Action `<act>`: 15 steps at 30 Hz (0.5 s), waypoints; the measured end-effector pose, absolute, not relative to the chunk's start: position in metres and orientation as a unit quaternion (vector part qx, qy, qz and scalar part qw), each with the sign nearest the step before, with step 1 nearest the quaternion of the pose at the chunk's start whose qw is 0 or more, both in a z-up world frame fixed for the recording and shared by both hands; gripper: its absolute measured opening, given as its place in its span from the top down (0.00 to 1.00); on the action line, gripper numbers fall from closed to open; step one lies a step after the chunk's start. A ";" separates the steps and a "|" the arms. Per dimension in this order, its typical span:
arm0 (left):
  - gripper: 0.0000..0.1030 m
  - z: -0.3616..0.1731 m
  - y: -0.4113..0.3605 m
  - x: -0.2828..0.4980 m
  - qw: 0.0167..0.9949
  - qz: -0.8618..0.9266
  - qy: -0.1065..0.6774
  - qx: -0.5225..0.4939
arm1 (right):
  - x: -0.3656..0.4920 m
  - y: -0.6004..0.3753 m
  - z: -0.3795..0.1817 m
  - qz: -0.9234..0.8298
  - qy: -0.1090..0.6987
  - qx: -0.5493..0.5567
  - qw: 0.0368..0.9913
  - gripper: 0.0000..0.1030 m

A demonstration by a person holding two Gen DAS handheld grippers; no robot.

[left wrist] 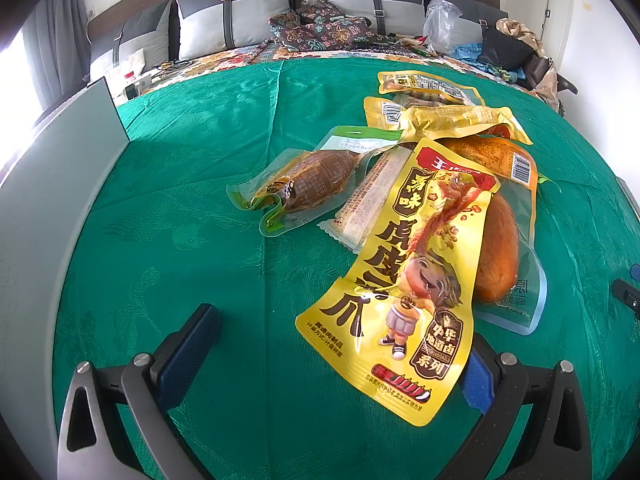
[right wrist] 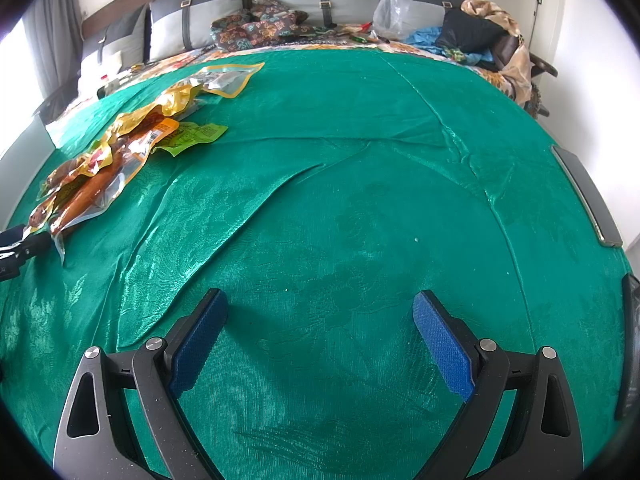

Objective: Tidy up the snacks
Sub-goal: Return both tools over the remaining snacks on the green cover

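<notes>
Yellow packet (left wrist: pixel 404 276): lies flat on the green cloth (left wrist: pixel 224 280), on top of the heap of snacks (left wrist: pixel 420 184) and nearest the left gripper (left wrist: pixel 336 352); it looks light, thin and floppy, with a glossy, likely slippery skin.
Where to take it: I'd say by the near bottom edge or corner, where the sealed rim is flat and gives a thin lip to pinch.
Other packets: a clear pouch with a brown piece (left wrist: pixel 296 188) and an orange sausage pack (left wrist: pixel 500 248) lie under or beside it; they seem heavier, soft, and apt to slide.
Left gripper: jaws spread wide, holding nothing; the right finger is partly hidden by the packet's lower corner, and I cannot tell if it touches.
Right gripper (right wrist: pixel 320 340): jaws spread wide over bare cloth, empty, well apart from the heap (right wrist: pixel 120 144) off to its left.
Grey panel (left wrist: pixel 48 200): stands at the cloth's left edge.
</notes>
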State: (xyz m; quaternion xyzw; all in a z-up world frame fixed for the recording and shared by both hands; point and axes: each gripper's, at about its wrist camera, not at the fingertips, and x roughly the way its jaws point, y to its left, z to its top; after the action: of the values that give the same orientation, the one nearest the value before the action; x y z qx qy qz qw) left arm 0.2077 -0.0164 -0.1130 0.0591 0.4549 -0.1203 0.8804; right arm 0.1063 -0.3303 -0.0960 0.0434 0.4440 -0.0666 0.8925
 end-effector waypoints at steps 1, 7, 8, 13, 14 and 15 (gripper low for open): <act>0.00 -0.110 -0.016 0.205 0.880 -0.120 0.455 0.059 | 0.106 -0.330 -0.096 -0.067 0.444 0.043 0.892 0.07; 0.00 -0.114 -0.017 0.208 0.880 -0.120 0.455 0.059 | 0.107 -0.330 -0.096 -0.066 0.444 0.044 0.892 0.07; 0.00 -0.113 -0.016 0.207 0.880 -0.120 0.455 0.059 | 0.107 -0.330 -0.096 -0.066 0.444 0.044 0.892 0.07; 0.00 -0.112 -0.016 0.207 0.880 -0.120 0.455 0.059 | 0.107 -0.330 -0.096 -0.066 0.444 0.044 0.892 0.07; 0.00 -0.113 -0.017 0.208 0.880 -0.120 0.455 0.059 | 0.107 -0.330 -0.096 -0.066 0.444 0.044 0.892 0.07; 0.00 -0.111 -0.016 0.207 0.880 -0.120 0.455 0.059 | 0.107 -0.330 -0.096 -0.066 0.444 0.044 0.893 0.07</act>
State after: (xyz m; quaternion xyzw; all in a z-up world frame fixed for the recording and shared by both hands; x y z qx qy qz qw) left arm 0.2066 -0.0164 -0.1114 0.0590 0.4550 -0.1202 0.8804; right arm 0.1066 -0.3303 -0.0955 0.0439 0.4440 -0.0661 0.8925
